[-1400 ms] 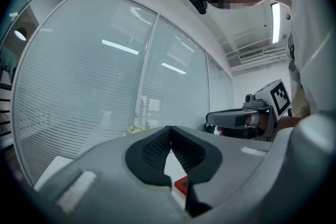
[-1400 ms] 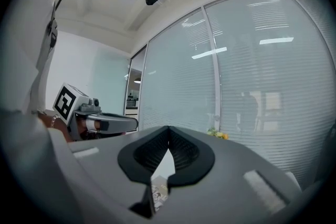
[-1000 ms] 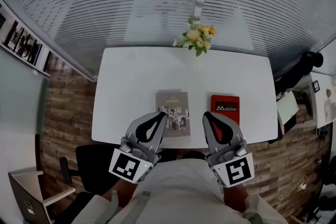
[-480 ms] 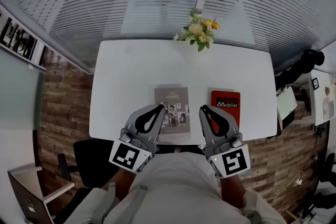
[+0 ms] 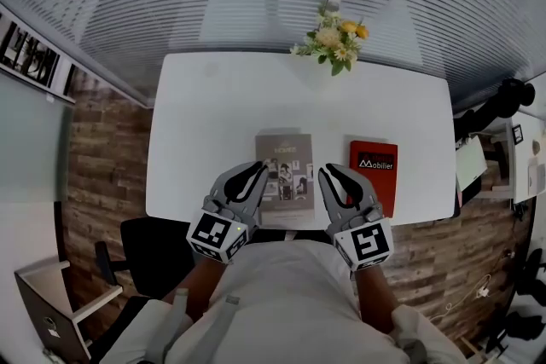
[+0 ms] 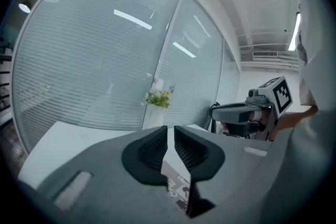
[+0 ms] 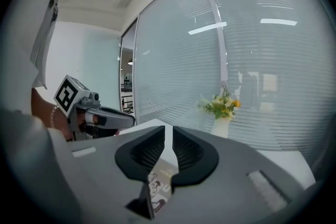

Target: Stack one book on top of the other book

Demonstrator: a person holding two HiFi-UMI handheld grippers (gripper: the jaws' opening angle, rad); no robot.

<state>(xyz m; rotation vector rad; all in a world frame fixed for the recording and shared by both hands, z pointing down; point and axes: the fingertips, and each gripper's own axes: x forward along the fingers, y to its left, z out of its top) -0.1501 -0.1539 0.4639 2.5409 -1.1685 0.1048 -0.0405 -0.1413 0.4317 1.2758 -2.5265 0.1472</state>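
Two books lie flat on the white table [image 5: 213,124]: a grey book [image 5: 286,156] with photos on its cover at the centre, and a red book [image 5: 375,170] to its right. My left gripper [image 5: 258,171] hovers over the grey book's near left edge. My right gripper [image 5: 328,173] hangs between the two books. Both pairs of jaws have just been opening to a narrow slit, and nothing is between them. The grey book's cover [image 6: 176,186] shows under the left gripper [image 6: 170,128], and the same cover [image 7: 157,186] appears beneath the right gripper [image 7: 169,128].
A vase of yellow and white flowers [image 5: 337,43] stands at the table's far edge, against a glass wall with blinds. A black chair [image 5: 149,251] sits at the near left, beside my body. Shelves and clutter stand off the table's right end.
Both grippers have come down toward the near part of the table, and they look smaller and lower in the head view. Their jaws now show a thin gap.
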